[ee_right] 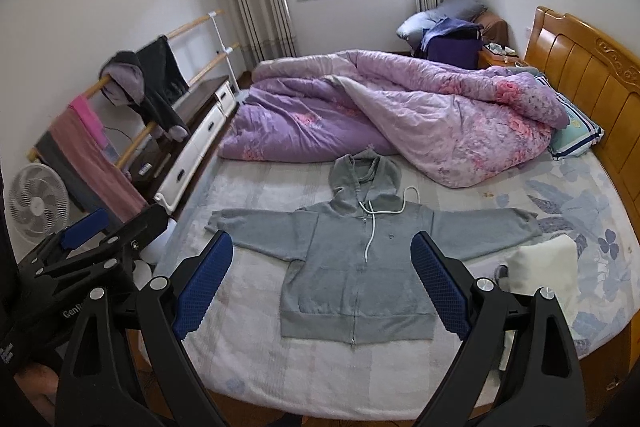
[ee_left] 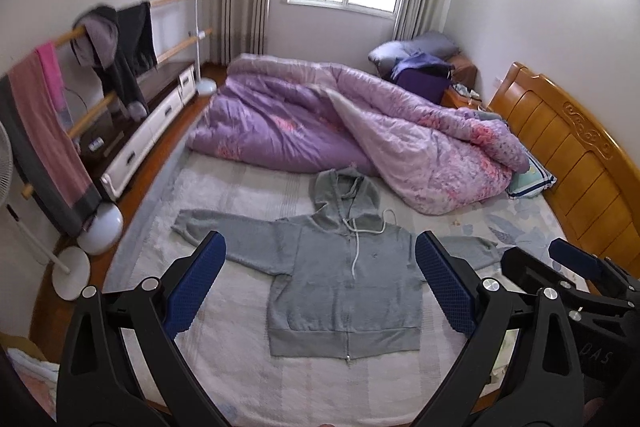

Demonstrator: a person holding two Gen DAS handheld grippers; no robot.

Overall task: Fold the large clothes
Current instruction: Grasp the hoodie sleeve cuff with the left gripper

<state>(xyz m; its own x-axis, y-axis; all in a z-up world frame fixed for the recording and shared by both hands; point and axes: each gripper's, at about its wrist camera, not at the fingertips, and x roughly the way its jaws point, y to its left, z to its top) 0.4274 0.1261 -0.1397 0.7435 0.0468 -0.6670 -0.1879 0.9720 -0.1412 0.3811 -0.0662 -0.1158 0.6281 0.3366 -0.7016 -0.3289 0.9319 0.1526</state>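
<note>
A grey zip hoodie lies flat, face up, on the bed, sleeves spread out to both sides, hood toward the quilt, white drawstring loose on the chest. It also shows in the right wrist view. My left gripper is open and empty, held above the hoodie's near hem. My right gripper is open and empty, also above the near side of the hoodie. The right gripper shows at the right edge of the left wrist view; the left gripper shows at the left of the right wrist view.
A purple floral quilt is bunched along the far half of the bed. A wooden headboard stands at the right, with a pillow by it. A white cushion lies near the right sleeve. A clothes rail, drawers and a fan stand left.
</note>
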